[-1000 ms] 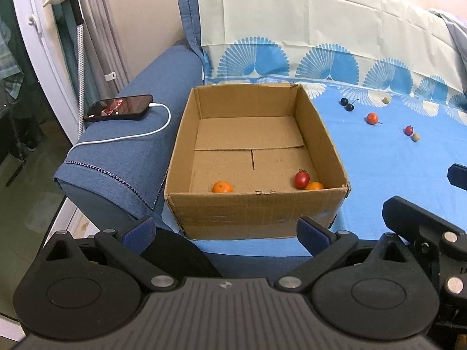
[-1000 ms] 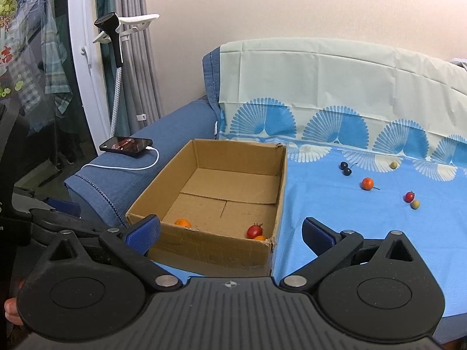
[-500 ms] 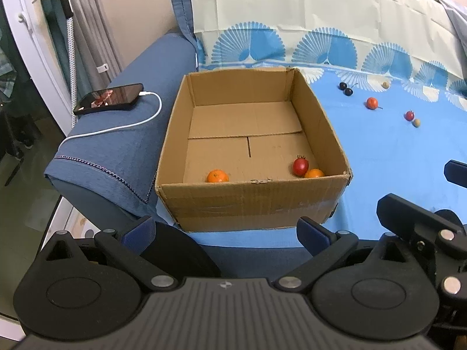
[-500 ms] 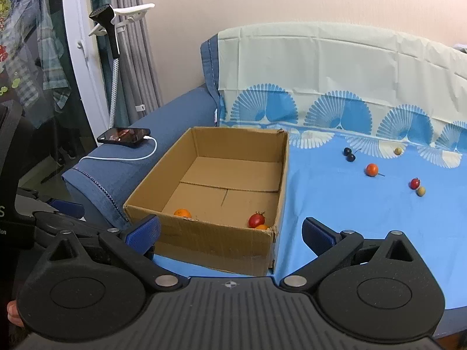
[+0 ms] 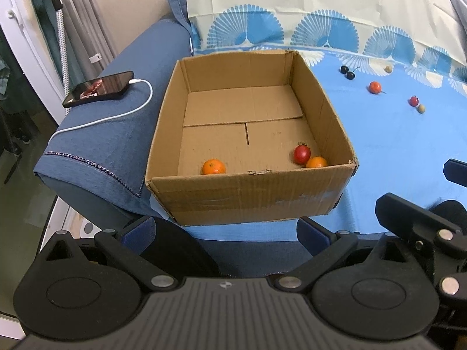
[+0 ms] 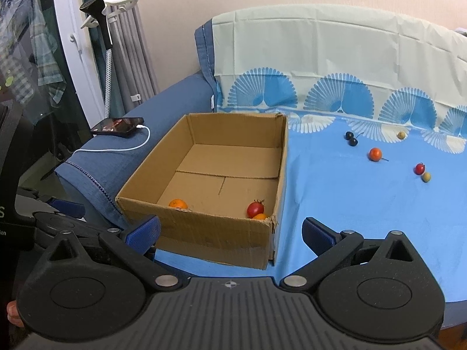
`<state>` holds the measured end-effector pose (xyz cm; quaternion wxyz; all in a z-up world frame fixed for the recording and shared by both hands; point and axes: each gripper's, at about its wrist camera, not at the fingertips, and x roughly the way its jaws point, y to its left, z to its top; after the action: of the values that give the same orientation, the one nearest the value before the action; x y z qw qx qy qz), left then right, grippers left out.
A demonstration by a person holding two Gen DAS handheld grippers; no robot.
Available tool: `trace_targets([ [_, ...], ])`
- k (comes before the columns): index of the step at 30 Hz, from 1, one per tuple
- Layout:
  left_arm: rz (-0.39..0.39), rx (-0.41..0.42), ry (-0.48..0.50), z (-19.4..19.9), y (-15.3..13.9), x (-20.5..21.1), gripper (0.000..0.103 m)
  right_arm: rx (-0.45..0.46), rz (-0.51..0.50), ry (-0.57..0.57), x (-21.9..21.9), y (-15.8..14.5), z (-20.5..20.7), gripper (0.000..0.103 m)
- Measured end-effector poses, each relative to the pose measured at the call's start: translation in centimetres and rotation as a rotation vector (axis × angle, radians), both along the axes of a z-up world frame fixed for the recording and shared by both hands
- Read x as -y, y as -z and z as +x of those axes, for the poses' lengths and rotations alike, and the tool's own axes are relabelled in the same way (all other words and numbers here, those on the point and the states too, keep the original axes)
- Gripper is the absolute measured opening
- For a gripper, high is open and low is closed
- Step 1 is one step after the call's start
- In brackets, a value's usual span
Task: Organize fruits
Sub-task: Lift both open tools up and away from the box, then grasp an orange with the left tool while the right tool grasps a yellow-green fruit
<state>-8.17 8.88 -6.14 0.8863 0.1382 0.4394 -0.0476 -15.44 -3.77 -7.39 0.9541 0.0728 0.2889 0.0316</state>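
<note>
An open cardboard box (image 5: 251,198) (image 6: 210,233) stands on the blue cloth and holds an orange (image 5: 214,166) (image 6: 178,204), a red tomato (image 5: 302,153) (image 6: 255,208) and a second orange (image 5: 316,162) (image 6: 259,216) in its near corners. On the cloth to the right lie two dark cherries (image 5: 346,72) (image 6: 351,139), an orange-red fruit (image 5: 375,87) (image 6: 375,154), a small red fruit (image 5: 413,101) (image 6: 419,169) and two pale olive-like fruits (image 5: 421,108) (image 6: 426,177). My left gripper (image 5: 227,230) is open and empty in front of the box. My right gripper (image 6: 230,229) is open and empty too.
A phone (image 5: 99,89) (image 6: 118,124) on a white charging cable (image 5: 116,116) lies on the blue sofa arm left of the box. A patterned sheet covers the backrest (image 6: 335,67). A curtain and a stand (image 6: 105,29) are at the far left. The right gripper's body (image 5: 423,233) shows in the left wrist view.
Both grippers have drawn closer to the box and tilted downward, so it looms larger. The fruits have not moved. Both stay open.
</note>
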Motion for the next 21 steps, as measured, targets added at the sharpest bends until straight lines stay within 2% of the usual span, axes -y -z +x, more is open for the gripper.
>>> trace_targets([
  [10, 0.037, -0.044, 0.048, 1.8, 1.3, 2.8, 0.103, -0.035, 0.024, 0.045, 2.4, 1.1, 0.9, 0.102],
  [21, 0.067, -0.094, 0.133, 4.6, 2.4, 9.1, 0.103, -0.072, 0.078, 0.156, 8.4, 2.6, 1.8, 0.102],
])
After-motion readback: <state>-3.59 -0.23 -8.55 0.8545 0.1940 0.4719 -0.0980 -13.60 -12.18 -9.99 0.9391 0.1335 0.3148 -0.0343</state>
